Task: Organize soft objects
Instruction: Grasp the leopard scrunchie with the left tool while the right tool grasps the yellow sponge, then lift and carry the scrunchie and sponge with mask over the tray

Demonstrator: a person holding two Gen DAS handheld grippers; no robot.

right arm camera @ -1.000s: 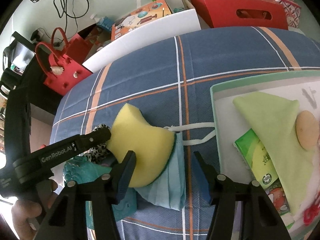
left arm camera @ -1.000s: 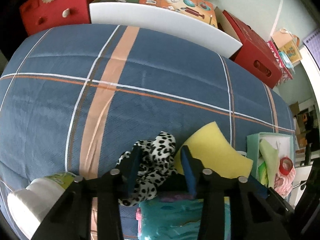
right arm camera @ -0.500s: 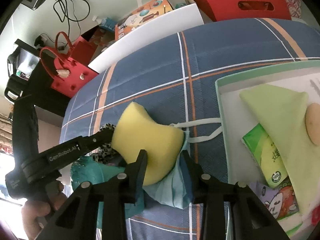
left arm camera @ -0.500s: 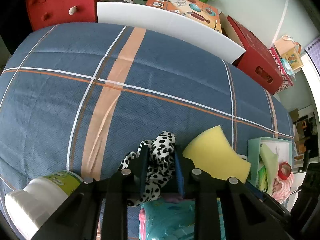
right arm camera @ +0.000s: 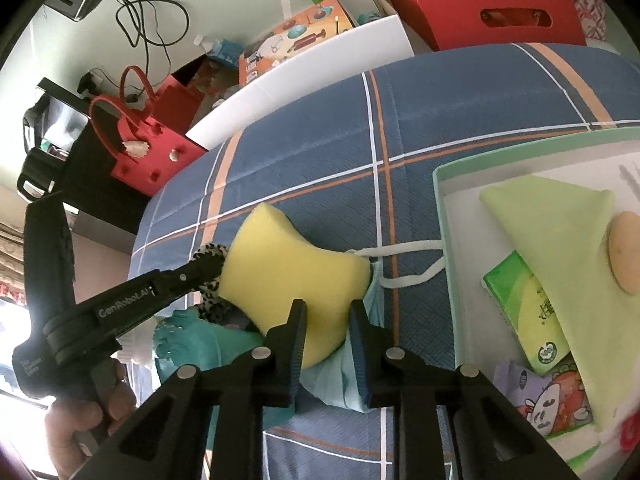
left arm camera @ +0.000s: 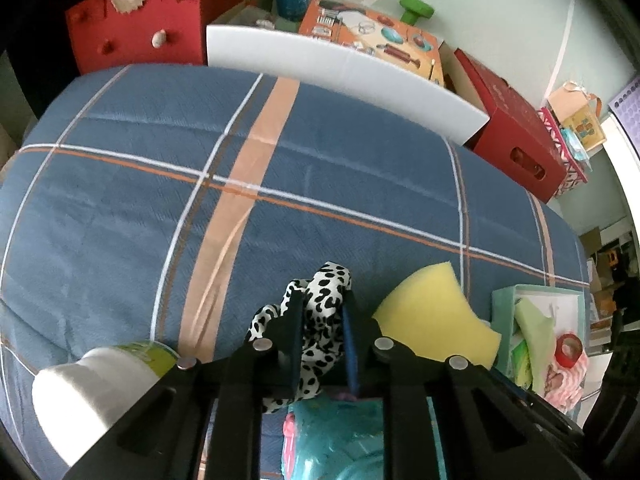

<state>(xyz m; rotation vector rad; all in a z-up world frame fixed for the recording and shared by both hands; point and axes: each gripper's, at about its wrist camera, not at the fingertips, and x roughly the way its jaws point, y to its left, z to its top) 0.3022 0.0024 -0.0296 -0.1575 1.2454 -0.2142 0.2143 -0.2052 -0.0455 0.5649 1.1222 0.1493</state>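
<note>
A black-and-white spotted cloth (left arm camera: 332, 276) lies bunched on the blue plaid cover. My left gripper (left arm camera: 322, 300) has its jaws closing, and its pads pinch the cloth. Beside it on the right lies a curved yellow sponge (left arm camera: 432, 320). In the right wrist view my right gripper (right arm camera: 328, 306) is closing too, its pads squeezing the near corner of the yellow sponge (right arm camera: 288, 264). A pale blue face mask (right arm camera: 340, 376) lies partly under the sponge. The left gripper (right arm camera: 216, 264) reaches in from the left, held by a person's hand (right arm camera: 80, 428).
A green-rimmed box (right arm camera: 444, 220) at the right holds a light green cloth (right arm camera: 560, 232) and a tissue pack (right arm camera: 528, 312). A teal soft item (right arm camera: 192, 344) lies below the sponge and a white bottle (left arm camera: 92, 384) at the near left. A white board (left arm camera: 340, 68) and red boxes (left arm camera: 516, 148) line the far edge.
Both grippers' jaws have narrowed: the left onto the spotted cloth, the right onto the yellow sponge's near corner. Neither hand has shifted much.
</note>
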